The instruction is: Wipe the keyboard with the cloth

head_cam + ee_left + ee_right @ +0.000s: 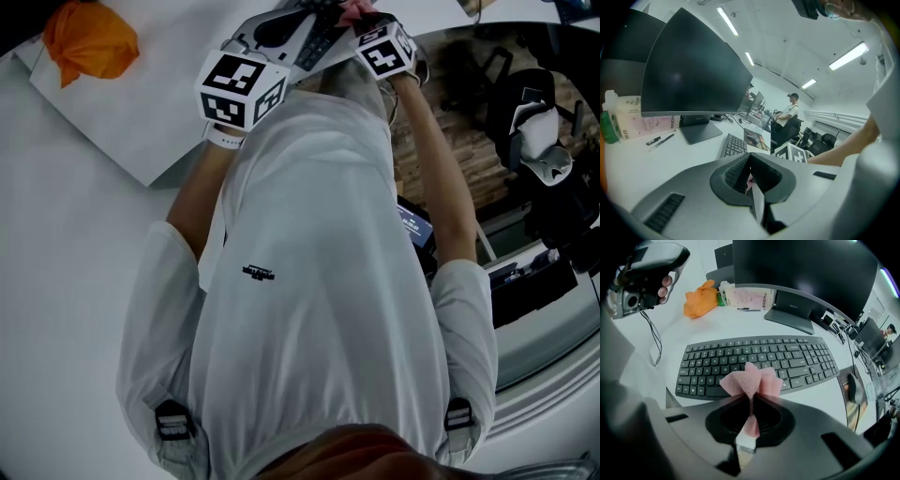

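Observation:
The dark keyboard (759,357) lies on the white desk in front of a monitor. My right gripper (751,397) is shut on a pink cloth (752,383), which fans out above the jaws and hangs over the keyboard's near edge, apart from the keys. In the head view both grippers are raised in front of the person's chest, with the cloth (356,11) by the keyboard (319,39). My left gripper (751,176) has its jaws closed together, and only a pink speck shows beyond them. It points over the keyboard (733,145) from the left.
A large monitor (801,268) stands behind the keyboard. An orange cloth (701,298) and a tissue pack (747,297) lie at the back left, a mouse (855,387) at the right. Pens (661,138) lie near the monitor foot. A person (790,115) stands far off.

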Demonstrator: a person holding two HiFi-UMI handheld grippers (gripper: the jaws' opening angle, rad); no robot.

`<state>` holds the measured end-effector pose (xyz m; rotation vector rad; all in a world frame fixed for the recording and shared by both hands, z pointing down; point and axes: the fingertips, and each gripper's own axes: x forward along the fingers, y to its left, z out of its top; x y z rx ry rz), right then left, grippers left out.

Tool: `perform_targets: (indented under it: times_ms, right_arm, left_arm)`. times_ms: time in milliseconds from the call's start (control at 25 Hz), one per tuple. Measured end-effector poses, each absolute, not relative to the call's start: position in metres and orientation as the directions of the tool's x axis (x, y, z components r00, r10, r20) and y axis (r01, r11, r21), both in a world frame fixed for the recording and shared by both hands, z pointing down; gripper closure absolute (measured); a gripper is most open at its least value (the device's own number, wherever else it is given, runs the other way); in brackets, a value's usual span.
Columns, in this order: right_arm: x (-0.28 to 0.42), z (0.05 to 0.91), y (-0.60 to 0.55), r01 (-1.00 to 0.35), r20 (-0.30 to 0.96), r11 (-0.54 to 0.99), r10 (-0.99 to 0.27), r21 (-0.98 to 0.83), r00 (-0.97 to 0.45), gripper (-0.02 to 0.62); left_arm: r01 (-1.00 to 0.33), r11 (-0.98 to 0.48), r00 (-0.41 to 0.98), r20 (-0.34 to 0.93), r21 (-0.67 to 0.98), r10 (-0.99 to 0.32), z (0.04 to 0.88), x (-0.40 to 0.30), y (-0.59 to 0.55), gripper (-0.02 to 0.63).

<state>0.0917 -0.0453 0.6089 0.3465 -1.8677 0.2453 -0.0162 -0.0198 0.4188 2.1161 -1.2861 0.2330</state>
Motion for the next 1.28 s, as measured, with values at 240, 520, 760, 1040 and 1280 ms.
perform_targets:
  times_ms: [240, 520, 760, 1040, 1280]
  right_arm:
    - [0.081, 0.605, -0.022, -0.354, 0.949, 0.935, -0.11, -0.003, -0.296, 0.565]
    - [0.073, 0.606, 0.009, -0.337, 0.952, 0.941, -0.074, -0.033, -0.298, 0.565]
    - [0.06, 0.603, 0.048, -0.341, 0.945, 0.935, -0.017, -0.101, -0.327, 0.565]
    - [0.049, 0.601, 0.092, -0.298, 0.935, 0.938, 0.065, -0.176, -0.348, 0.565]
    - [0.033, 0.591, 0.121, -0.267, 0.902, 0.918, 0.172, -0.293, -0.396, 0.563]
  left_arm:
    - [-0.844, -0.318, 0.509, 0.458, 0.432, -0.729, 0.422, -0.023, -0.003, 0.586]
    - [-0.843, -0.309, 0.507, 0.459, 0.439, -0.729, 0.426, -0.031, 0.014, 0.586]
    - [-0.847, -0.296, 0.5, 0.472, 0.442, -0.726, 0.434, -0.038, 0.031, 0.587]
    - [-0.854, -0.286, 0.488, 0.48, 0.434, -0.729, 0.439, -0.039, 0.038, 0.586]
    - [-0.857, -0.285, 0.485, 0.484, 0.43, -0.728, 0.44, -0.039, 0.039, 0.586]
